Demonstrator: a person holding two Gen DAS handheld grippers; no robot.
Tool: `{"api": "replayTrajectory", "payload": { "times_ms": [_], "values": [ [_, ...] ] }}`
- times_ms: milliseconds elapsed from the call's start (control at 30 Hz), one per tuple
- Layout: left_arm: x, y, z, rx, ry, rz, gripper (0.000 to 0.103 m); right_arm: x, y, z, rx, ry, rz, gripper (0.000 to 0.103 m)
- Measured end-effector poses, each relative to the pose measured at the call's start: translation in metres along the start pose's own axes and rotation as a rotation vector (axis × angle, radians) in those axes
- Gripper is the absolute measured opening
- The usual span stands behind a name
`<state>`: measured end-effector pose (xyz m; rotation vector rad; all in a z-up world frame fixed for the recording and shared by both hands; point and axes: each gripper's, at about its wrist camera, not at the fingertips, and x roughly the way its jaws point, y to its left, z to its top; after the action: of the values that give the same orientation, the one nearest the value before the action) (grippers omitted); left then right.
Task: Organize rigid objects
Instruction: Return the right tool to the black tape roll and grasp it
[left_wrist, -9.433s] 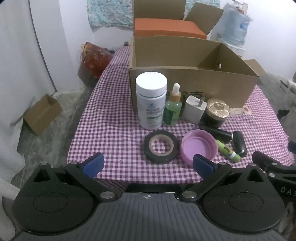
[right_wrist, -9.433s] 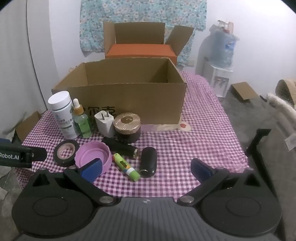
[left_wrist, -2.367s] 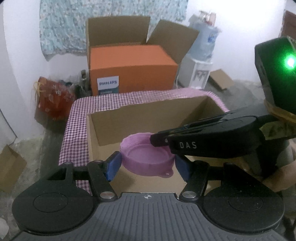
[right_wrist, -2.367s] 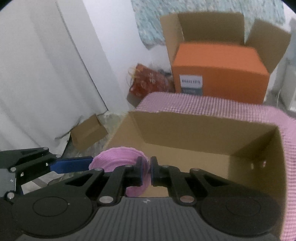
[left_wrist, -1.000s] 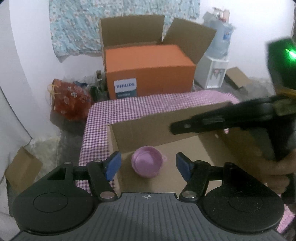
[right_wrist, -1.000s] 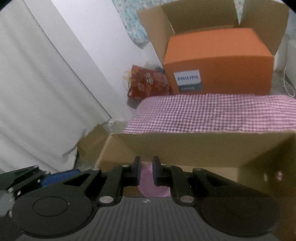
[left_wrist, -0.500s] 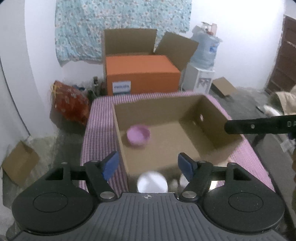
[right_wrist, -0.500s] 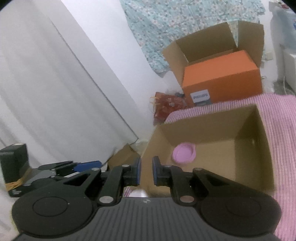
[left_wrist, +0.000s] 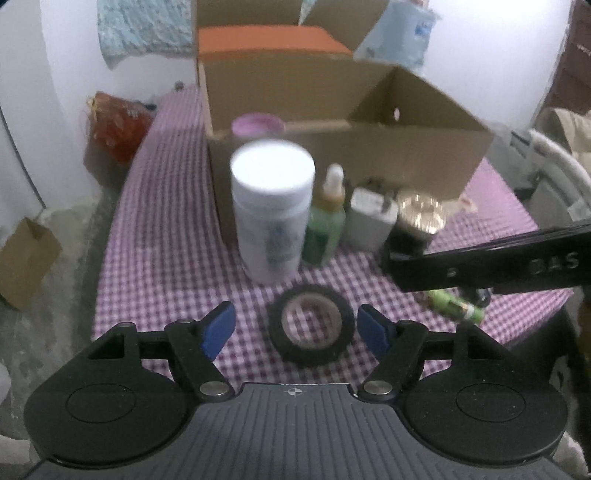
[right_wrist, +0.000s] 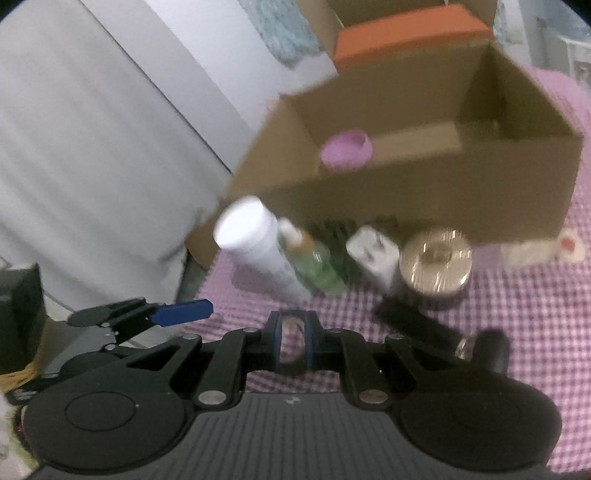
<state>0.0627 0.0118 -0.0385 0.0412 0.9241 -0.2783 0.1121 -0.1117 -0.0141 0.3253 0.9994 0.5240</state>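
Tape roll is what I'd bet gets grabbed next. It lies flat on the checked cloth, hole facing up, dead ahead of the left claw and right between its blue pads, which stand well apart with nothing pinched. The right claw sits close above the roll too, but its pads are nearly together and hold nothing, so left looks better placed. Behind the tape stand the white bottle, dropper and gold jar, in front of the box, with the pink lid already inside. Only readable writing: "DAS" on the right claw's arm.
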Motion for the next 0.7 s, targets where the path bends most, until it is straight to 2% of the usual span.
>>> {"api": "replayTrajectory", "payload": {
  "times_ms": [333, 700],
  "values": [
    [0.025, -0.012, -0.015, 0.027, 0.052, -0.011, 0.074, 0.041, 0.008, -0.002, -0.043, 0.07, -0.053, 0.014],
    [0.04, -0.019, -0.016, 0.044, 0.072, 0.021, 0.072, 0.053, 0.019, -0.004, -0.115, 0.106, -0.086, 0.018]
  ]
}}
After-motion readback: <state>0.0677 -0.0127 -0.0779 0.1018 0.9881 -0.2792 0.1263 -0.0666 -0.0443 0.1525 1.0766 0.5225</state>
